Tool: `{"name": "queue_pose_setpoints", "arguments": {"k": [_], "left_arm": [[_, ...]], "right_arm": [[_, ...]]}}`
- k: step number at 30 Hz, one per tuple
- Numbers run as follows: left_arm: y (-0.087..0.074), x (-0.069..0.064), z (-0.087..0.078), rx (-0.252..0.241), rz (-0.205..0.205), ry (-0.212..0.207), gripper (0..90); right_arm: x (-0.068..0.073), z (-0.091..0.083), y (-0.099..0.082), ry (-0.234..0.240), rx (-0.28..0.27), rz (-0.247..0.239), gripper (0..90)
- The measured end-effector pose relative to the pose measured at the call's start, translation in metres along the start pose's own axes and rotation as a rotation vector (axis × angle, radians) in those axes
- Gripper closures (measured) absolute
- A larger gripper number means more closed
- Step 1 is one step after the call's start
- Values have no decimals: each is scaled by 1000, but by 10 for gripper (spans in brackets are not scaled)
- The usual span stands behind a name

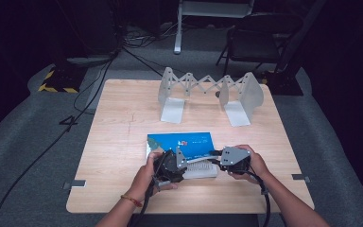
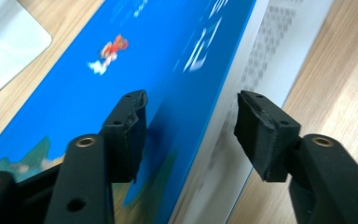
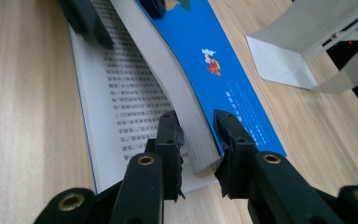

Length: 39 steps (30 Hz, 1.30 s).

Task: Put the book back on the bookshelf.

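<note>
A book with a blue cover (image 1: pixel 182 142) lies on the wooden table (image 1: pixel 123 123), partly opened at its near edge. In the right gripper view, my right gripper (image 3: pixel 196 135) is shut on the lifted block of pages (image 3: pixel 168 79) and the blue cover (image 3: pixel 223 60), above a printed page (image 3: pixel 121 84) lying flat. My left gripper (image 2: pixel 191 116) is open, one jaw over the blue cover (image 2: pixel 121 70) and the other over the printed page (image 2: pixel 279 56). From above, the left gripper (image 1: pixel 185 165) and right gripper (image 1: pixel 213 153) face each other at the book's near edge.
A white expandable bookend rack (image 1: pixel 210 92) stands at the back of the table, beyond the book; one of its base plates (image 3: pixel 279 65) lies close to the cover. A chair (image 1: pixel 260 35) and cables (image 1: pixel 90 90) are on the floor behind.
</note>
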<state>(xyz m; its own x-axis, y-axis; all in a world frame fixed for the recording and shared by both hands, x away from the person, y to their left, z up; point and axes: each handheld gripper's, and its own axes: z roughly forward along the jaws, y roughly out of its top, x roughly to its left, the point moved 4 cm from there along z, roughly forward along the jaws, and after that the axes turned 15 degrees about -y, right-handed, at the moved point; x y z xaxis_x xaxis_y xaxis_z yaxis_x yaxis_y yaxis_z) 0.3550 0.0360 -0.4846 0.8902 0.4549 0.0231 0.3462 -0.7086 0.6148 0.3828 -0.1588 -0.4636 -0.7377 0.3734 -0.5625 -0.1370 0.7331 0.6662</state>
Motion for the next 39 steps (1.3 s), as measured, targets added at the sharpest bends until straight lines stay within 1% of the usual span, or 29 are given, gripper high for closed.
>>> {"name": "queue_pose_setpoints", "arguments": {"k": [1,2,3,6,7,8,9,10,11,13,15,16,17,19,20,22,24,25,26,27,29,30,32,34,36,38,39], "left_arm": [[1,-1,1,5,1,13,426],[2,-2,2,0,2,19,433],[2,-2,4,-4,2,27,450],[4,-3,7,-5,12,72,515],[4,-3,8,-6,13,77,552],[5,-3,8,-11,11,79,558],[5,-4,8,-10,14,78,586],[5,-4,8,-11,30,81,604],[4,-4,7,-19,37,81,628],[3,-3,6,-32,29,73,669],[3,-2,4,-46,30,75,693],[3,-1,2,-60,27,75,713],[3,0,-1,-78,22,75,734],[2,4,-7,-121,10,70,773],[2,5,-8,-122,17,72,777],[1,4,-9,-131,24,79,783],[2,4,-11,-147,38,90,788],[3,5,-13,-150,42,87,789],[3,5,-14,-154,43,88,790],[3,6,-16,-172,43,87,790],[3,7,-19,-179,48,94,793],[3,7,-20,-192,45,95,793],[4,9,-25,-213,51,103,795],[5,12,-31,-236,44,102,795],[5,14,-35,-239,39,98,795],[6,14,-41,-253,33,108,795],[6,15,-42,-255,38,111,795]], "right_arm": [[2,0,3,2,2,-2,734],[4,0,6,5,3,-1,735],[6,0,8,7,4,-2,735],[12,0,15,10,12,-7,737],[15,0,18,9,15,-13,737],[16,-1,20,9,16,-12,737],[17,-1,23,10,22,-14,736],[18,-1,24,9,26,-16,735],[19,0,25,7,29,-12,723],[17,0,25,0,16,19,686],[15,0,24,0,-7,50,599],[11,-2,23,-8,-26,81,531],[6,-3,21,-14,-30,114,466],[-4,-6,13,-14,-35,176,430],[-11,-7,6,-19,-28,214,414],[-18,-7,-7,-30,0,238,423],[-23,-4,-23,-34,41,268,420],[-24,-2,-28,-37,56,270,420],[-26,1,-36,-44,83,277,419],[-26,3,-40,-41,95,293,417],[-27,8,-48,-25,122,316,404],[-27,10,-51,-29,133,317,405],[-26,15,-54,-23,141,330,405],[-25,19,-55,-18,144,328,405],[-23,23,-55,2,138,343,405],[-21,26,-55,2,150,342,407],[-20,28,-55,10,151,338,407]]}}
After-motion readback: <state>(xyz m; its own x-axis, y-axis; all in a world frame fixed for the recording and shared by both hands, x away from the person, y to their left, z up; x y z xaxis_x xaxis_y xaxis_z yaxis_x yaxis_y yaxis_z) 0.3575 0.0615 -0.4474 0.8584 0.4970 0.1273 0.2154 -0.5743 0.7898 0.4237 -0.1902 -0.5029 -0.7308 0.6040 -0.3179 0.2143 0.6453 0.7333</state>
